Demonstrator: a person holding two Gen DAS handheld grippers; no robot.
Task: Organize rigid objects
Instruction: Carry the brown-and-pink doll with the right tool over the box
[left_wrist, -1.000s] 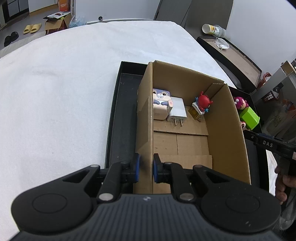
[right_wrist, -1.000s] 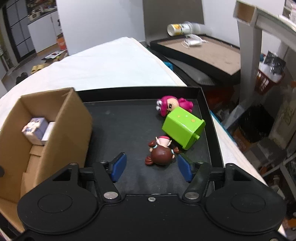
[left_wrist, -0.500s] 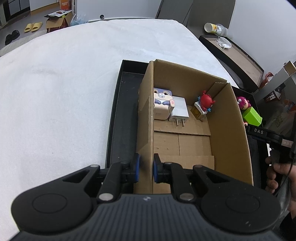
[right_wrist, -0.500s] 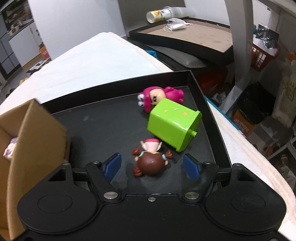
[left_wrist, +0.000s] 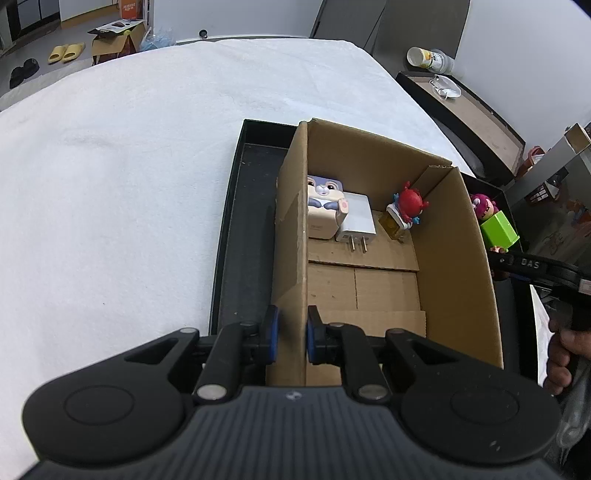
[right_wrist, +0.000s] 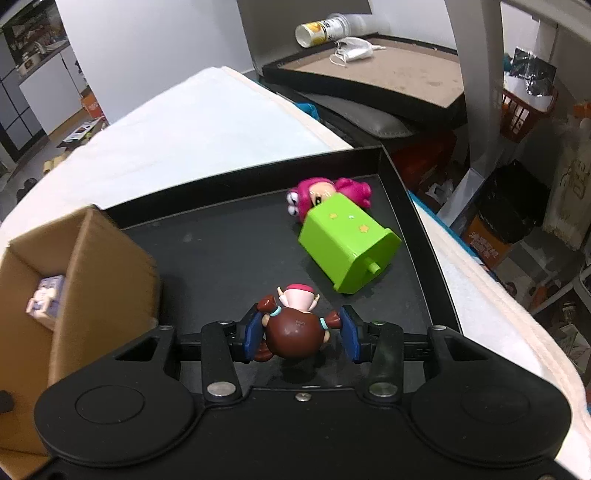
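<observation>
Pinching the cardboard box (left_wrist: 369, 229) wall, left claw (left_wrist: 289, 334); right claw (right_wrist: 301, 334) clasps brown-haired figurine (right_wrist: 295, 330).

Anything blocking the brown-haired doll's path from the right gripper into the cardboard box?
Only the cardboard box's near wall, so the brown-haired doll between the right gripper's pads must go up and over. The tray floor between is bare; the left gripper clamps the opposite wall.
</observation>
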